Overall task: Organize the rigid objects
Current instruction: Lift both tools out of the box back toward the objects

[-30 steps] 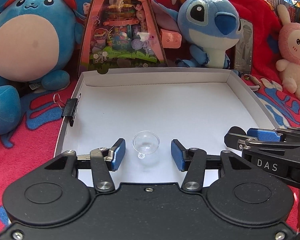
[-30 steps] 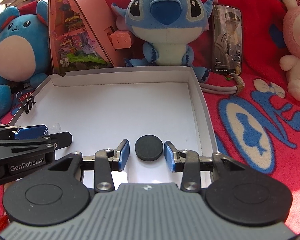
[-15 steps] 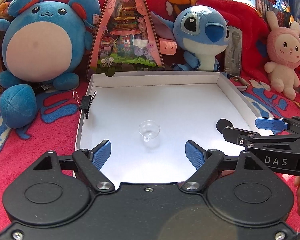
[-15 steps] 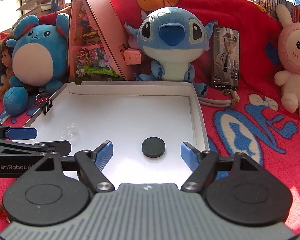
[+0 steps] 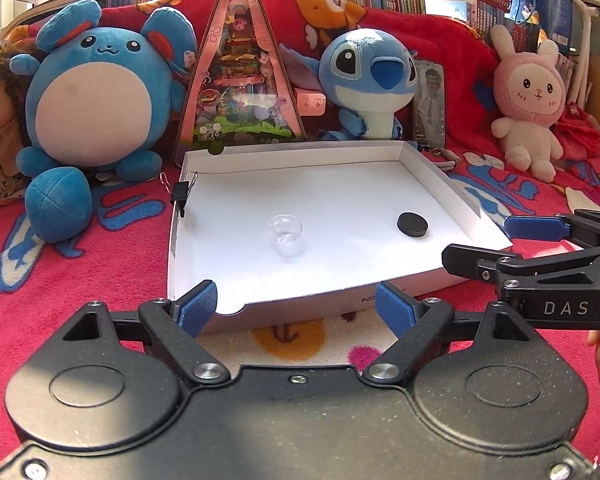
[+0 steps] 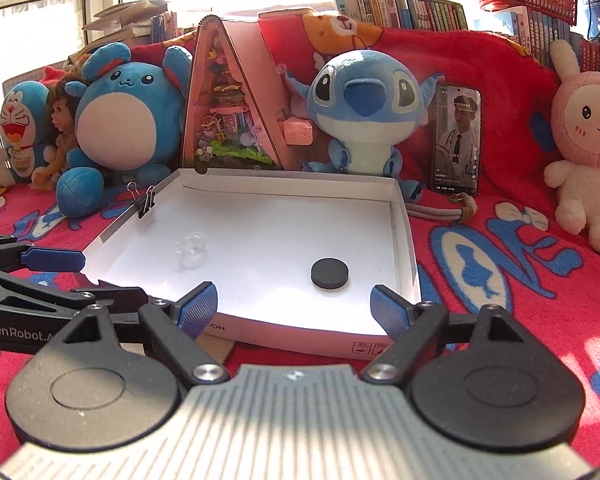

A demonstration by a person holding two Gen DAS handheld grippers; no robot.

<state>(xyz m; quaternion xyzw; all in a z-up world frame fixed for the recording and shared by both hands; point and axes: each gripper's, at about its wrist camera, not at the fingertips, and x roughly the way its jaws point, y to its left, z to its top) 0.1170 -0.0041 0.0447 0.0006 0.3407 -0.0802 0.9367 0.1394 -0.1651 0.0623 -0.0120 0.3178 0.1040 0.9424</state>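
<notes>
Fingers on both my left gripper (image 5: 296, 309) and right gripper (image 6: 294, 307) are spread wide, holding nothing. Clear cup (image 5: 285, 231) and black puck (image 6: 329, 273) sit apart inside the white box (image 6: 404, 240), looks sorted already I guess.

A red patterned blanket (image 5: 100, 264) covers the surface. A shallow white box tray (image 5: 432, 172) lies on it at centre. At ten o'clock sits a round blue plush (image 5: 96, 96), at twelve a blue alien plush (image 5: 372, 80), and at two a pink rabbit plush (image 5: 528, 108).
</notes>
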